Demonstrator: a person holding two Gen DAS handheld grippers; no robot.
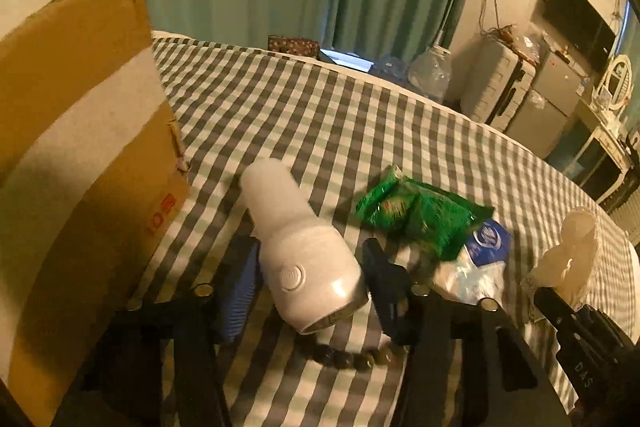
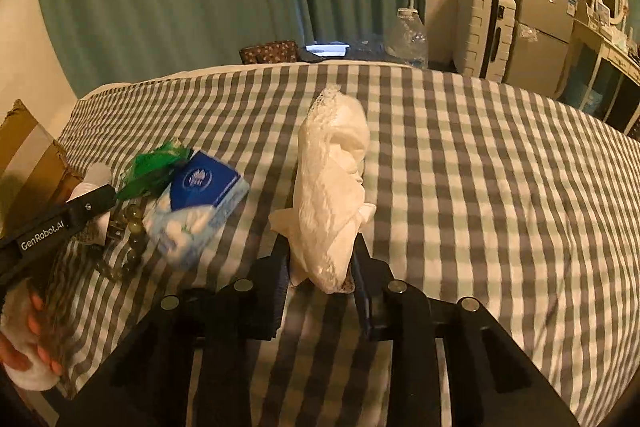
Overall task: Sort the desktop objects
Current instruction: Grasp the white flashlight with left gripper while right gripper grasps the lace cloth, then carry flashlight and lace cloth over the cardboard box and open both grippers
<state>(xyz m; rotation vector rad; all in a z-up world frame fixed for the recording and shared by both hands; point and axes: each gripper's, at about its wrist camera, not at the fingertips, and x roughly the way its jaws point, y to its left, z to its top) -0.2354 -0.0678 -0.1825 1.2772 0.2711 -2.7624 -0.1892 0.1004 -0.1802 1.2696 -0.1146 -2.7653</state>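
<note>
**On the checked cloth: both grippers loaded**

Between the left gripper (image 1: 312,275)'s fingers, a white bottle (image 1: 304,247) is clamped, tilted toward 11 o'clock. Its cardboard box (image 1: 80,147) stands at 9 o'clock. At 2 o'clock lie a green packet (image 1: 424,211) and tissue pack (image 1: 480,259); beads (image 1: 352,357) lie beneath. The right gripper (image 2: 324,263) grips a white cloth bundle (image 2: 332,187) over the tablecloth (image 2: 480,167).

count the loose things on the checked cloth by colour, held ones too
white: 2, hair dryer, lacy bundle
green: 1, snack bag
blue and white: 1, tissue pack
dark: 1, bead string
total: 5
</note>
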